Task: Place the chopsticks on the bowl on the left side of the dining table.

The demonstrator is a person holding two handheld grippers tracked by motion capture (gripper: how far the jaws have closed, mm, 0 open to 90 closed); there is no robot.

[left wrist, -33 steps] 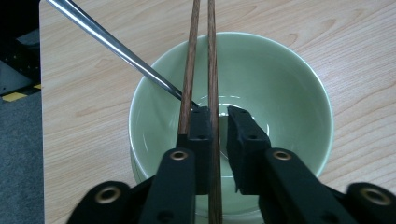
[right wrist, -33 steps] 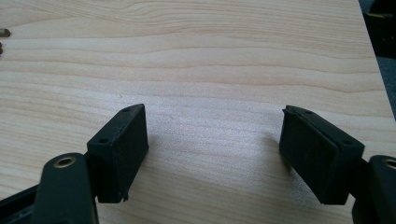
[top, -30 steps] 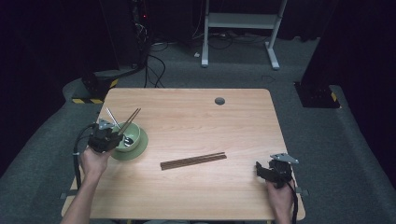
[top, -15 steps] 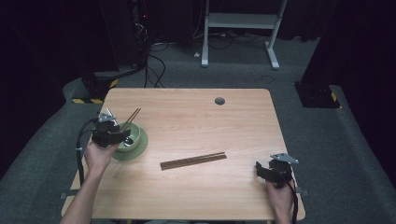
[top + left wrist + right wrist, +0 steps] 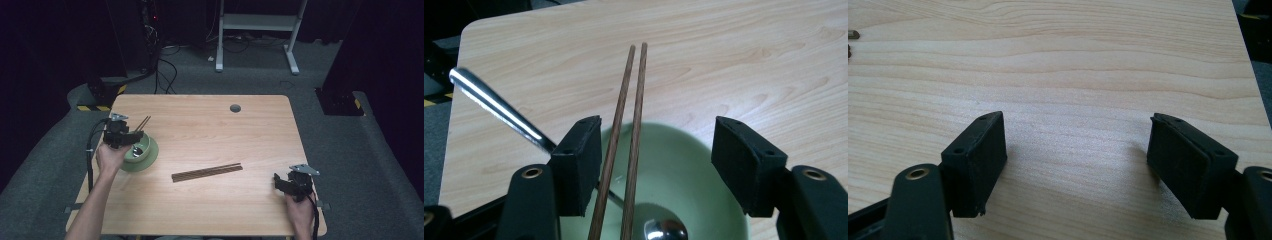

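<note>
Pale woodgrain table (image 5: pixel 210 125), slender wooden chopsticks (image 5: pixel 626 130).

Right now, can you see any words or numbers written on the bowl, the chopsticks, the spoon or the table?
None: no words, numbers or brand marks can be read.
The green bowl, the chopsticks in it, the spoon, the chopsticks on the table and the table look plain.
The yellow and black stripes on the floor are a warning pattern, not writing.
</note>
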